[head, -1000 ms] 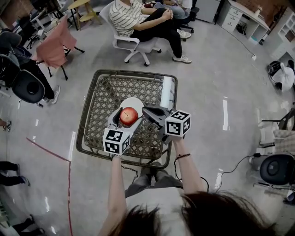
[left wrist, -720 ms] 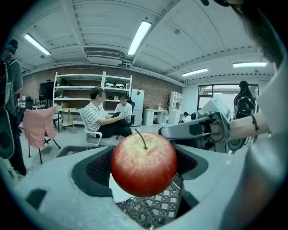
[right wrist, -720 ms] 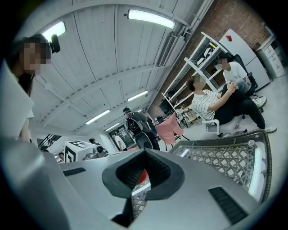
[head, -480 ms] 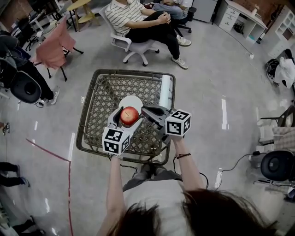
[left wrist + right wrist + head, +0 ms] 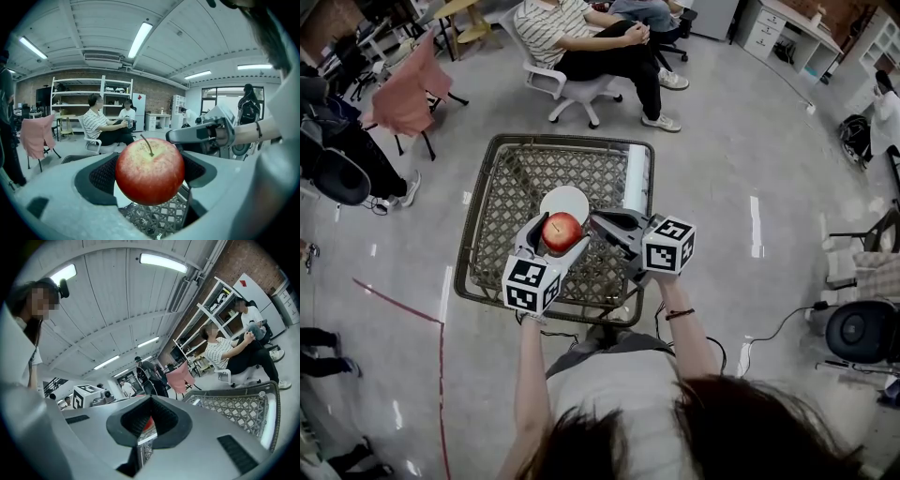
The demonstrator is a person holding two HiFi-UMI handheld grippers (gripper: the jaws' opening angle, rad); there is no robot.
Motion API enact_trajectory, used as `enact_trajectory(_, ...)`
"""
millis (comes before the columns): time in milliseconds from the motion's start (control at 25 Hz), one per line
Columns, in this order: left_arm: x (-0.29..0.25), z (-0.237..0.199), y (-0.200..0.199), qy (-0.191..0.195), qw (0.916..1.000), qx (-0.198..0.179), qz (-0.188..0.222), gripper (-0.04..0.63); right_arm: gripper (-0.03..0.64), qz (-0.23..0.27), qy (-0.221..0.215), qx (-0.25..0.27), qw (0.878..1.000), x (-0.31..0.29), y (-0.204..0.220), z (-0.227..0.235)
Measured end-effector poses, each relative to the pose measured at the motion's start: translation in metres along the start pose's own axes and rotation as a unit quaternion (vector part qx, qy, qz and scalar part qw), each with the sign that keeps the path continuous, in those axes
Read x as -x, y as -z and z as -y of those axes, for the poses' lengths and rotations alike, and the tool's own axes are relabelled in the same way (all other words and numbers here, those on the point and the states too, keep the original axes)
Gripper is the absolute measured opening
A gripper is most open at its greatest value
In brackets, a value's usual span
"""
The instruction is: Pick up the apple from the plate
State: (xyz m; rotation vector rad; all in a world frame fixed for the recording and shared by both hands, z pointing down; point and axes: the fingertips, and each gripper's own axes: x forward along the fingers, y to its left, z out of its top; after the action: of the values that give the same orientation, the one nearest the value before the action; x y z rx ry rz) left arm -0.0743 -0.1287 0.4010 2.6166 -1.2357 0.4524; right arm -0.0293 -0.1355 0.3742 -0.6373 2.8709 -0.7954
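Left gripper (image 5: 555,235) jaws snug around red apple (image 5: 562,230), above white plate (image 5: 566,200).

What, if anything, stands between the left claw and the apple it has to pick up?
Nothing visible does. The left claw is shut on the round red apple, with a jaw pressed against each side of it.

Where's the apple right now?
In the head view, the apple sits left of centre, clamped between the jaws of the left gripper above the basket, at the near edge of the white plate, with the right gripper just right of it.
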Motion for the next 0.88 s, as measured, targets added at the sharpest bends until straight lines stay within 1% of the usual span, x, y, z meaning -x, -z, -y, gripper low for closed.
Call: enact_trajectory(880, 0.025, 0.012, -0.024, 0.017, 0.9997, -0.014, 0.005, 0.408, 0.009, 0.011, -0.031, 0.042, 0.999, 0.006, -0.029, -0.031)
